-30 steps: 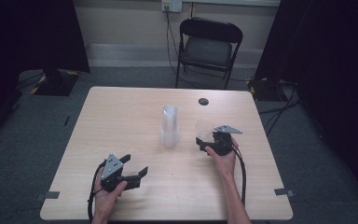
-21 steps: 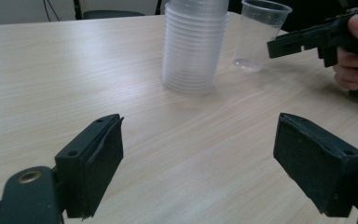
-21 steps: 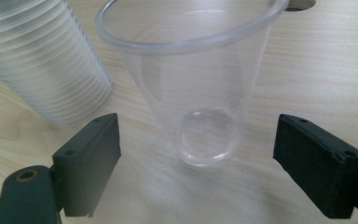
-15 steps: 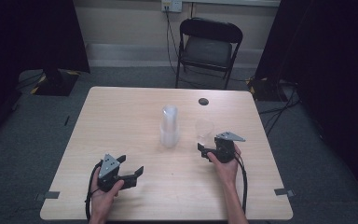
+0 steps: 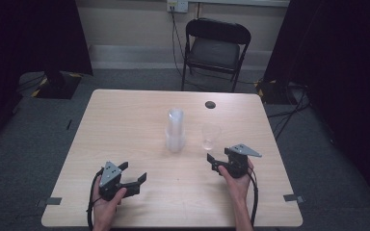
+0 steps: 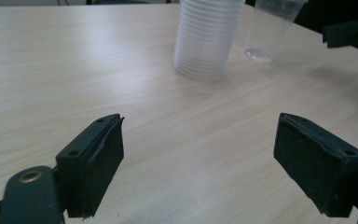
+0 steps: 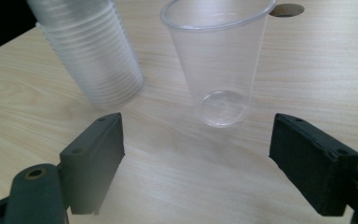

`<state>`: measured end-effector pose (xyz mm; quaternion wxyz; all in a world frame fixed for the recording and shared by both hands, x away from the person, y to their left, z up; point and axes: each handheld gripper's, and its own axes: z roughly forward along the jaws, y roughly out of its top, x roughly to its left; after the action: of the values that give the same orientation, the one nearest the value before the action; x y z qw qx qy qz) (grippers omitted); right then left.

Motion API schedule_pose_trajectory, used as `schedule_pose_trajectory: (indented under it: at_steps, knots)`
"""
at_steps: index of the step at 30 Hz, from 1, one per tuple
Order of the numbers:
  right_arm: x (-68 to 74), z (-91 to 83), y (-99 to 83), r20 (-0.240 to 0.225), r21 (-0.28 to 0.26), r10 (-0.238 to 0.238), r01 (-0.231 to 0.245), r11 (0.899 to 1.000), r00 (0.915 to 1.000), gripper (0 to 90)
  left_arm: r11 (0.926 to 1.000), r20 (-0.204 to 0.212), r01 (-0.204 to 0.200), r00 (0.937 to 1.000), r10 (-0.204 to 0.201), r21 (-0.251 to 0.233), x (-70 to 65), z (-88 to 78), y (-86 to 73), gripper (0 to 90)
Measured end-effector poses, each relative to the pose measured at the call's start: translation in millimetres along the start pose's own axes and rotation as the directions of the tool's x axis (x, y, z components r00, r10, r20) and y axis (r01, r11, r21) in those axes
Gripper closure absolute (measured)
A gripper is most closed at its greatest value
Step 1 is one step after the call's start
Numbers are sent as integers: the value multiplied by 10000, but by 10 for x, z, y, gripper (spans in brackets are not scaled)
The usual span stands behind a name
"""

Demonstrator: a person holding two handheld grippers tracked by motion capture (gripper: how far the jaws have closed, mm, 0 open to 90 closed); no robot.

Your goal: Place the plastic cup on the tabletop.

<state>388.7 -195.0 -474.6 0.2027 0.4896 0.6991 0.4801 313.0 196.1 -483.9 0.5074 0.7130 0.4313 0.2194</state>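
A tall stack of clear plastic cups (image 5: 175,130) (image 6: 207,37) (image 7: 91,51) stands upright mid-table. To its right a single clear cup (image 5: 210,137) (image 6: 272,28) (image 7: 219,65) stands upright and empty. My right gripper (image 5: 213,163) (image 7: 198,158) sits just on the near side of that cup, pointing at it and apart from it. Its jaws are open with only bare table between them, and they have just been closing a little. My left gripper (image 5: 135,172) (image 6: 200,154) rests open near the front left, aimed toward the stack with nothing between its jaws.
The wooden table (image 5: 125,125) has a dark round cable hole (image 5: 210,104) (image 7: 286,9) near its far edge. A black folding chair (image 5: 217,48) stands behind the table. Dark curtains hang at both sides.
My right gripper has drawn back from the single cup toward the near edge of the table; the cup stays where it stood. The left gripper has not moved.
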Motion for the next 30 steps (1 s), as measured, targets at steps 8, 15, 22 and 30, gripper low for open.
schedule_pose_trajectory:
  at_steps: [8,15,22,30]
  knots:
    - [229,-148,-103,-199,-19,-374,373,9993,9991,170,9999,-96,65,9999,-63,155,34,-6,-57,159]
    - [401,-211,-235,-447,129,-410,416,9991,9982,163,9999,-244,129,9996,-126,113,50,-41,-90,159]
    - [560,-272,-387,-454,-39,-328,326,9995,9984,164,9997,-425,226,9988,-224,45,46,-34,-97,159]
    - [586,-346,-452,-347,18,-366,367,9993,9987,162,9998,-401,208,9990,-206,53,16,16,-108,159]
